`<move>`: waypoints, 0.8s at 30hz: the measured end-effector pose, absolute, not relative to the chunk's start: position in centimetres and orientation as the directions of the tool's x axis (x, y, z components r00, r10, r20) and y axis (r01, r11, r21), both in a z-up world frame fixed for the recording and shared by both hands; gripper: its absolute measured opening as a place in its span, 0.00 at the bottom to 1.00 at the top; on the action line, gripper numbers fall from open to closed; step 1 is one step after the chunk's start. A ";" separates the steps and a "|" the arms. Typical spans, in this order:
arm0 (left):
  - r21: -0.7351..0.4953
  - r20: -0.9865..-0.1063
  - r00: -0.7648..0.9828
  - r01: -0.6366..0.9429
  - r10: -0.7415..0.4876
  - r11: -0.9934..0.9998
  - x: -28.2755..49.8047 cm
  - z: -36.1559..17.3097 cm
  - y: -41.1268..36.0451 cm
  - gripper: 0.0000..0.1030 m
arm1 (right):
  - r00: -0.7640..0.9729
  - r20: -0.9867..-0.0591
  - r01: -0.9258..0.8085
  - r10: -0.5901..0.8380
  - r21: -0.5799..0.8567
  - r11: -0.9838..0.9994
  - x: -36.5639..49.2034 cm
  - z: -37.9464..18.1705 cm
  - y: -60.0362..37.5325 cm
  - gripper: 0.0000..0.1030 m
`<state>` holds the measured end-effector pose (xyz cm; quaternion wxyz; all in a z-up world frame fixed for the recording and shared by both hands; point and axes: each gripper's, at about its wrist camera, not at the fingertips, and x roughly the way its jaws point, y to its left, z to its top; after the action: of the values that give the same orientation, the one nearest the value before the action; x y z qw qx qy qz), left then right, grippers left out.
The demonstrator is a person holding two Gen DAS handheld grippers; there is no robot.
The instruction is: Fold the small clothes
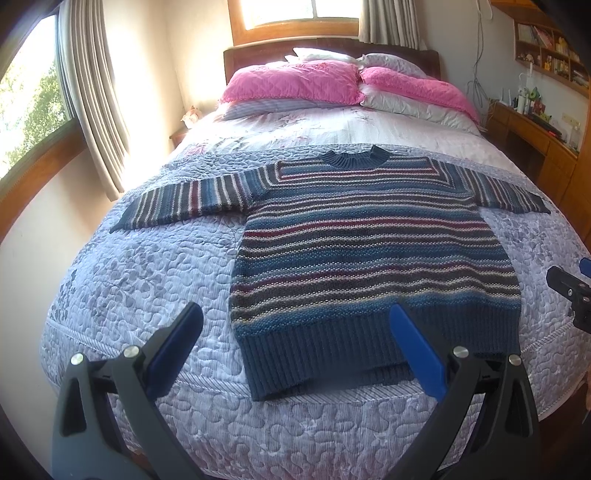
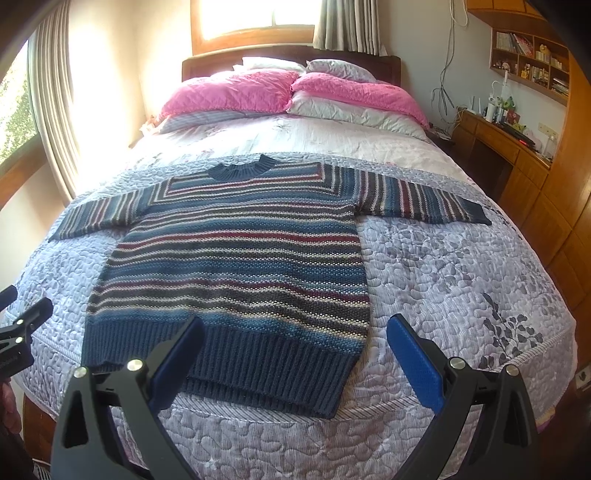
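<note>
On the bed [image 1: 122, 280], a striped knit sweater [image 1: 373, 251] lay flat and face up over the lilac quilt [image 2: 461, 266], both sleeves stretched outward, ribbed hem at the foot edge, collar toward the pink pillows [image 1: 291, 86]; left claw [image 1: 295, 350] hung above the hem, fingers spread wide, gripping nothing; right claw [image 2: 295, 354] likewise spread and empty above the hem's right corner.

One striped sweater [image 1: 369, 240], two pink pillows [image 1: 295, 85], one bed [image 1: 147, 266], two windows [image 1: 295, 11] and two grippers [image 1: 295, 347].
</note>
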<state>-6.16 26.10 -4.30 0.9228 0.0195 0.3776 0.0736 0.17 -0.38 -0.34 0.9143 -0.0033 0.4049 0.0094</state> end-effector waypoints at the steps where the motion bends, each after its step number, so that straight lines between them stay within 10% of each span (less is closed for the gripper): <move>1: 0.091 -0.694 0.704 -0.122 0.151 0.988 -6.2 -4.3 26.1 0.97 | 0.671 -0.741 -0.020 0.014 0.001 1.000 0.2 -0.3 -0.4 0.96; 24: 0.097 -0.699 0.698 -0.127 0.158 0.987 -6.0 -4.6 26.3 0.97 | 0.668 -0.744 -0.019 0.019 0.008 1.000 0.5 -0.7 -0.5 0.96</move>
<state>-5.98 26.32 -4.63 0.9211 0.0205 0.3811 0.0773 0.47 -0.52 -0.66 0.9133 -0.0001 0.4071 0.0104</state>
